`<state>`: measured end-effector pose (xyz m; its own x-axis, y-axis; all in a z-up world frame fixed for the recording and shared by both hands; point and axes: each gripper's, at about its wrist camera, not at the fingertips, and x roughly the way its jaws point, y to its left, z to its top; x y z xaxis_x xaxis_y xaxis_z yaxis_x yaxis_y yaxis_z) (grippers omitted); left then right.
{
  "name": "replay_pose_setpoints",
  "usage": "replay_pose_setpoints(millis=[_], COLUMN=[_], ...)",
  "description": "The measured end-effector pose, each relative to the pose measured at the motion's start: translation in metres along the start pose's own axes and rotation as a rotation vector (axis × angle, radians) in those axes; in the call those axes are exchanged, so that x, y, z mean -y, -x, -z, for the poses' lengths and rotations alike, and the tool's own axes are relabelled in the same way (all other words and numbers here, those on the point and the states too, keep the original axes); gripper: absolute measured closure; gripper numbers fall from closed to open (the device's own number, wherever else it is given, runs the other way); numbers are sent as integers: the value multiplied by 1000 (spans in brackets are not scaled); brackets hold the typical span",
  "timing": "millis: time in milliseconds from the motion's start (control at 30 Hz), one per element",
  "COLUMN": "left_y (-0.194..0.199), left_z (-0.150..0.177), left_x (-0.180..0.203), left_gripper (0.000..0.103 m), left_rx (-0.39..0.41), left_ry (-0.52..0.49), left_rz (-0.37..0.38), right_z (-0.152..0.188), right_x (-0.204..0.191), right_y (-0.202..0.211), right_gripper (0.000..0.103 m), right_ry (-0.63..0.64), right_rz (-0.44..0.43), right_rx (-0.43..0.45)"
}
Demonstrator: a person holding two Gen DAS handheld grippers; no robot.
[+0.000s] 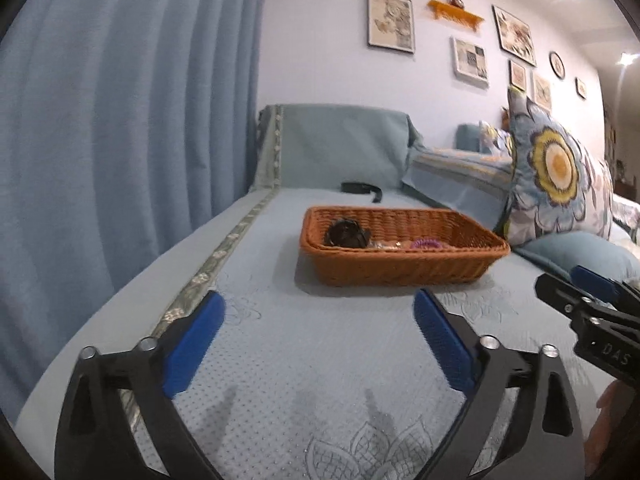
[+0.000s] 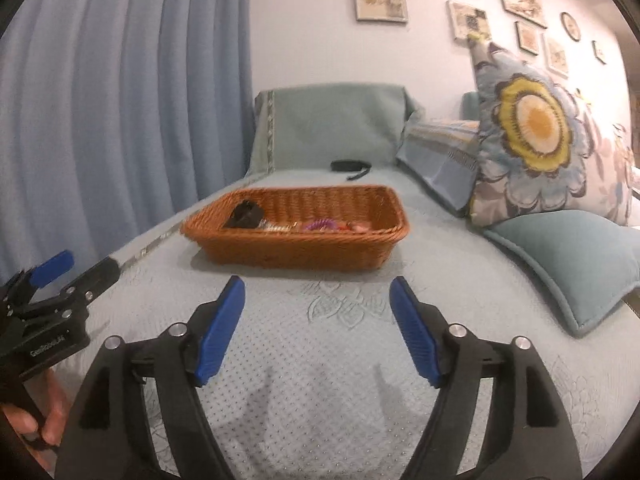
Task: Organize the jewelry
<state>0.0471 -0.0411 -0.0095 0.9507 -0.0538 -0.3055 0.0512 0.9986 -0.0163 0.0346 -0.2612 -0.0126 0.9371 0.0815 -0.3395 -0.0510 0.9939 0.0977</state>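
A brown wicker basket (image 1: 400,268) (image 2: 296,246) sits on the light blue quilted sofa seat. Inside lie a dark bundled item (image 1: 346,233) (image 2: 245,216), a purple coiled hair tie (image 1: 427,244) (image 2: 320,224) and some small pale trinkets (image 2: 280,225). My left gripper (image 1: 320,312) stands open with nothing between its blue pads, short of the basket's near wall. My right gripper (image 2: 318,300) is open and empty too, also short of the basket. Each gripper shows at the edge of the other's view.
A black strap (image 1: 362,189) (image 2: 350,168) lies behind the basket near the sofa's armrest. A flowered cushion (image 1: 554,168) (image 2: 532,128) and a plain teal cushion (image 2: 568,264) lie to the right. A blue curtain (image 1: 120,120) hangs at the left.
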Motion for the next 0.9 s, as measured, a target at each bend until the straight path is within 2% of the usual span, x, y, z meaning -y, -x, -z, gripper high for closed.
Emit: replay_pose_setpoints(millis=[300,900], left_y=[5,8], left_z=[4,2], left_x=[-21,-10], left_gripper=[8,8], left_rx=[28,45], left_ry=[111,57], left_rz=[-17,-57], right_z=[3,6], right_x=[-2,-5], right_y=[9,20], right_gripper=[24,13], right_ry=[15,22], right_rz=[18,41], right_rx=[60,111])
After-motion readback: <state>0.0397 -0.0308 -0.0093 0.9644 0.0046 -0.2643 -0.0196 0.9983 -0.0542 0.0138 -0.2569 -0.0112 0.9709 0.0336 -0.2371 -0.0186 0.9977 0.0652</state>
